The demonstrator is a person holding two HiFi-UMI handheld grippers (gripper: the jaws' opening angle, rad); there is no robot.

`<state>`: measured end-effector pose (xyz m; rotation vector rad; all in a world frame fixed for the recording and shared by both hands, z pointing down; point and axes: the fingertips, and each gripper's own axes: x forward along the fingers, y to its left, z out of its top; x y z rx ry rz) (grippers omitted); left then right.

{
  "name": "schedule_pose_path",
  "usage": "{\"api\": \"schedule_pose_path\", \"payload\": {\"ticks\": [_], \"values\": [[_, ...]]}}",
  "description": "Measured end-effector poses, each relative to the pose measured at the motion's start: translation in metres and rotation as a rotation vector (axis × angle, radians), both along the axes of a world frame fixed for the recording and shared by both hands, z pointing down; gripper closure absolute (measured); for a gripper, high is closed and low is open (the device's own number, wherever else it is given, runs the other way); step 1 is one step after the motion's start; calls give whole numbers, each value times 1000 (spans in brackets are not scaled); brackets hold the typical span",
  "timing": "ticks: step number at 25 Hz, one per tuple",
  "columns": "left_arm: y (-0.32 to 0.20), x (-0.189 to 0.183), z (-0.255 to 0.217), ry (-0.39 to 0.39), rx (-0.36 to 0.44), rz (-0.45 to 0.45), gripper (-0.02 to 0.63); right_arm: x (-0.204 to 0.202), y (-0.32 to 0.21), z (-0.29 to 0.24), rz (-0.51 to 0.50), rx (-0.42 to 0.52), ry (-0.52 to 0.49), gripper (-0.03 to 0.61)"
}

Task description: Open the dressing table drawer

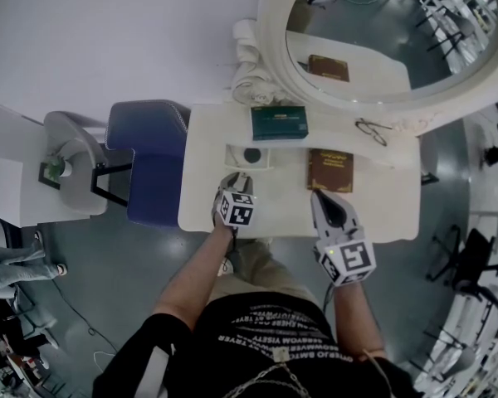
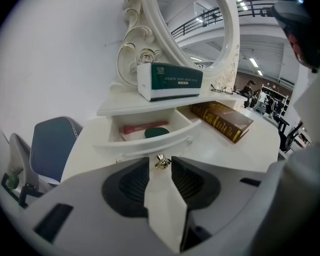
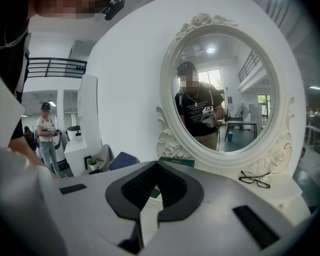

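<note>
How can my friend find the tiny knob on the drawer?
Look below the big round mirror, on the white dressing table, for the small drawer pulled open. The knob sits at the middle of its front. It is shiny gold, while everything around it is white.

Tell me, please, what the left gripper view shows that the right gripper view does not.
Only the left gripper view: the drawer pulled open, its gold knob between the apart jaws of the left hand-held gripper, and a brown book. Only the right gripper view: the person's reflection and a bystander. Both: the mirror, green box, glasses and blue chair.
</note>
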<state>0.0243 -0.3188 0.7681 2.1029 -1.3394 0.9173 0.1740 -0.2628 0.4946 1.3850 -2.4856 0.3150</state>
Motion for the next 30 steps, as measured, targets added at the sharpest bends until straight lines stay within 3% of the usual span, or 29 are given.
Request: {"api": "schedule_pose_path", "payload": {"ticks": [5,9,13,15,30], "values": [[9,-12,-21,63,13,-46,497,-2,2,-5,0,15,-9,575],[15,-15,-62,73,140,4,504,-3,7,-7,3,24,-13,575],[20,-22,-109,61,294,27,599,-4,12,-8,6,29,-15,576],[22,-27,-134,57,346,27,610,-6,14,-8,2,35,-18,575],[57,-50,-286,156,558,18,611,-12,41,-19,24,62,-24,577]]}}
